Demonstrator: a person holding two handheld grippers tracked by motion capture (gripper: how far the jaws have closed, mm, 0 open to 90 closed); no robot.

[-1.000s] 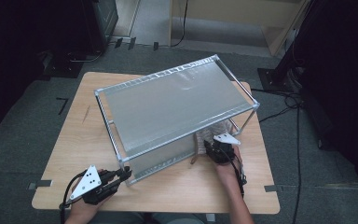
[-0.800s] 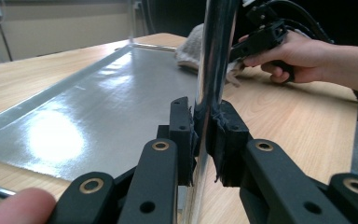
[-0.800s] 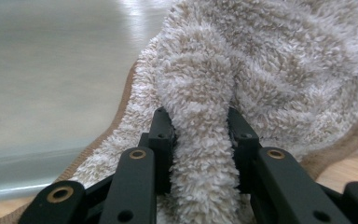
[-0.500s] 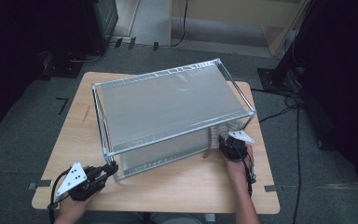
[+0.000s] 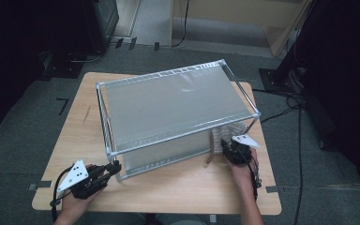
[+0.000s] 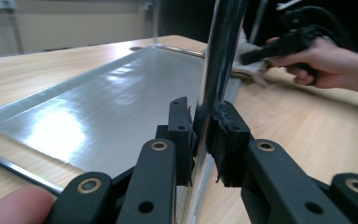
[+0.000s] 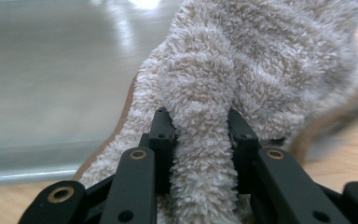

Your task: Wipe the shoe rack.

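Looking down from the high view, the big see-through box (image 5: 173, 117) with the shiny metal frame sits in the middle of the wooden table (image 5: 187, 187), and it has turned a little since a moment ago: its near left corner has swung toward the person, out to about 7 o'clock. The left gripper (image 5: 113, 168) has gone with it, sliding down and to the left, and it pinches the corner post there. The right gripper (image 5: 225, 147) has moved out to the right, to about 4 o'clock, where it holds a fluffy cloth (image 5: 222, 136) against the near face of the box by its right corner. In the left gripper view, the left gripper (image 6: 206, 140) is squeezed tight on the shiny post (image 6: 219, 60), with both black jaws pressing on it, and the other hand works far off at 2 o'clock. In the right gripper view, the right gripper (image 7: 200, 140) is closed on a thick fold of the cloth (image 7: 261, 60), which is bunched up next to the clear wall (image 7: 51, 70). I think one hand now keeps the box steady while the other gets to wipe the near side.
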